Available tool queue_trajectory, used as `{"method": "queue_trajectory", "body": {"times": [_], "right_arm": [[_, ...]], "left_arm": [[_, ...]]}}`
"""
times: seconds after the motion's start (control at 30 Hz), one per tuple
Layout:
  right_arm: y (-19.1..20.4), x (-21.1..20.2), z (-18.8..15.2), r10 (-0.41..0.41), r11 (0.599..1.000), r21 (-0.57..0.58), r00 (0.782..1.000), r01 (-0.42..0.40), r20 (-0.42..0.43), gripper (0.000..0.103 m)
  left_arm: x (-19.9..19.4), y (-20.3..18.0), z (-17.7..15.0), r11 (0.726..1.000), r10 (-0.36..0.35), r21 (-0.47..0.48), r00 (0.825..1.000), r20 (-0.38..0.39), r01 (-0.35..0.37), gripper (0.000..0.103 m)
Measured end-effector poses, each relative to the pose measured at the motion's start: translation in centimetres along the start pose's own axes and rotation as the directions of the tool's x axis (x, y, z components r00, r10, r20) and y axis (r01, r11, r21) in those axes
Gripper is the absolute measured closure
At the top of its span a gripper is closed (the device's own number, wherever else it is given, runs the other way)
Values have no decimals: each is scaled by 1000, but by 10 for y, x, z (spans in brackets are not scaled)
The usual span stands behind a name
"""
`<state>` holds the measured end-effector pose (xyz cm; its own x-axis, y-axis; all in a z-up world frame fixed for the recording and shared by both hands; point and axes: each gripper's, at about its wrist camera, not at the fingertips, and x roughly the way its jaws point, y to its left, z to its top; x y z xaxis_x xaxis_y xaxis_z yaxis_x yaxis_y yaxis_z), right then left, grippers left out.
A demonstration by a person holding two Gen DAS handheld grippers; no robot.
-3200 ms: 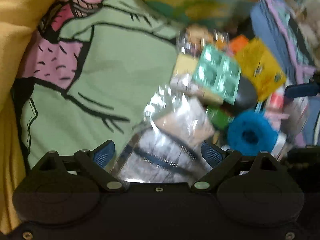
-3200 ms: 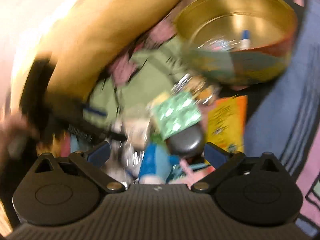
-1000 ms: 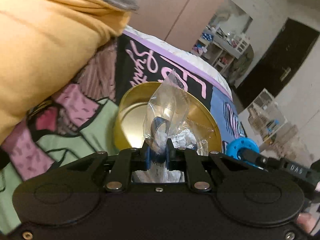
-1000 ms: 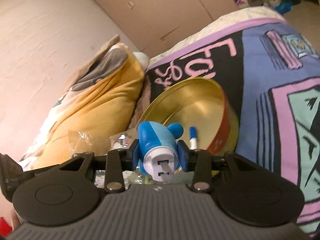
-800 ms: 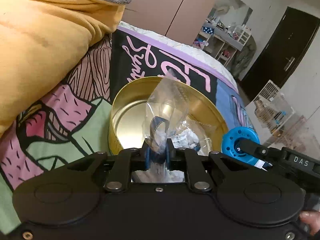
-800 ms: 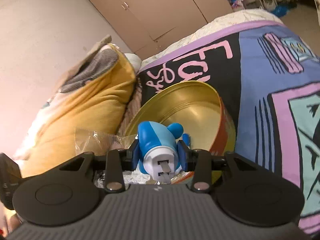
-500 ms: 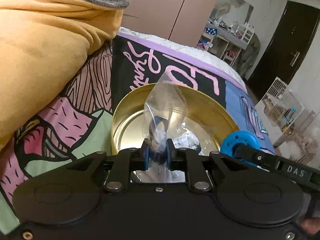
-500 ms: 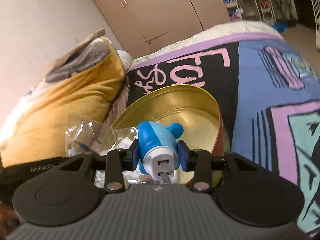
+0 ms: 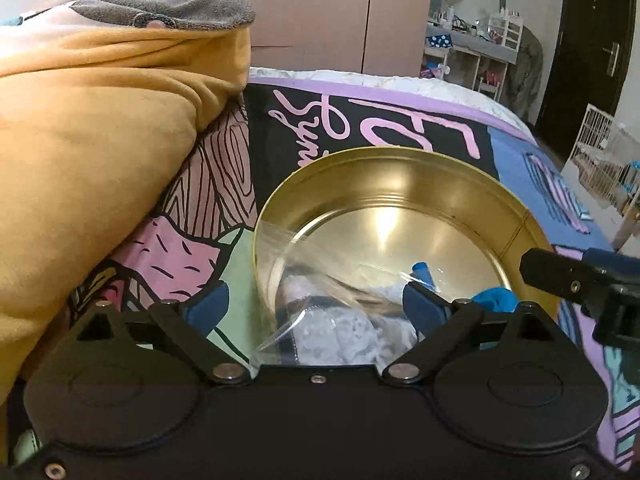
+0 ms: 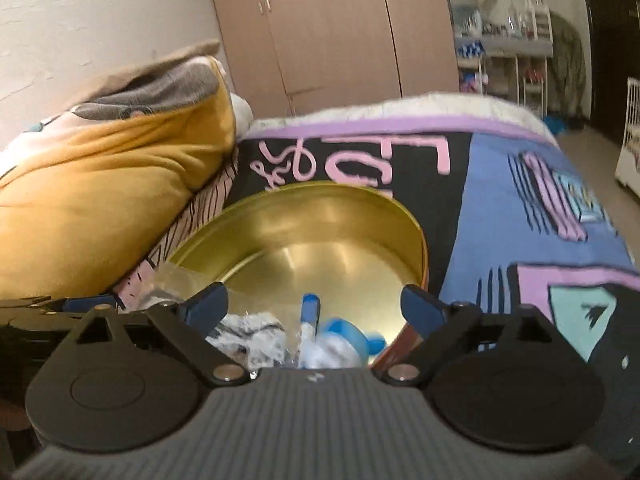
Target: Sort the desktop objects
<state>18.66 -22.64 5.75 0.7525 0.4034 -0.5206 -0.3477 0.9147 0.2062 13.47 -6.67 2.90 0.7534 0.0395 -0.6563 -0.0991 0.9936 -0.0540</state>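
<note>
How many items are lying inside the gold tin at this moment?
3 visible. The clear plastic bag with white contents lies at the near-left wall of the gold tin, the blue plug toy near-right, and a blue-capped pen between them. Others may hide behind the grippers.

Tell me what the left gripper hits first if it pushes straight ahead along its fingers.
Probably the clear plastic bag lying just ahead between the open left gripper fingers, at the near edge of the gold tin; depth is uncertain.
</note>
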Motion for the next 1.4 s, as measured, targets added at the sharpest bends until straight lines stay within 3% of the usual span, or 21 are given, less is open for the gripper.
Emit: {"method": "queue_trajectory", "body": {"times": [0.07,0.3,0.47,0.57,0.7,1.17,1.3,1.4], "right_arm": [[-2,-4,-1,-5,1000,14,1000,5,7,0],[-19,-28,-8,23,993,121,999,-18,-44,0],[-11,-52,-9,-15,999,49,998,18,-59,0],[-9,-61,-15,3,998,57,996,2,-93,0],[-3,-72,-32,11,998,62,989,-1,-149,0],[3,-110,-57,-23,1000,8,982,25,-187,0],[1,-115,-62,-48,999,-27,968,42,-246,0],[-3,-108,-65,-101,993,-91,937,75,-334,0]], "left_arm": [[-6,0,0,1000,-4,-3,1000,-8,4,9],[-35,1,-5,1000,-14,22,1000,-20,15,7],[-57,-3,-15,997,-44,66,997,-57,47,6],[-70,-5,-29,994,-43,98,996,-78,51,6],[-84,-6,-44,993,-55,96,993,-104,65,6],[-123,17,-72,995,-70,55,988,-140,79,6],[-127,41,-76,993,-100,36,977,-190,109,6],[-124,61,-82,990,-118,40,958,-262,133,6]]}}
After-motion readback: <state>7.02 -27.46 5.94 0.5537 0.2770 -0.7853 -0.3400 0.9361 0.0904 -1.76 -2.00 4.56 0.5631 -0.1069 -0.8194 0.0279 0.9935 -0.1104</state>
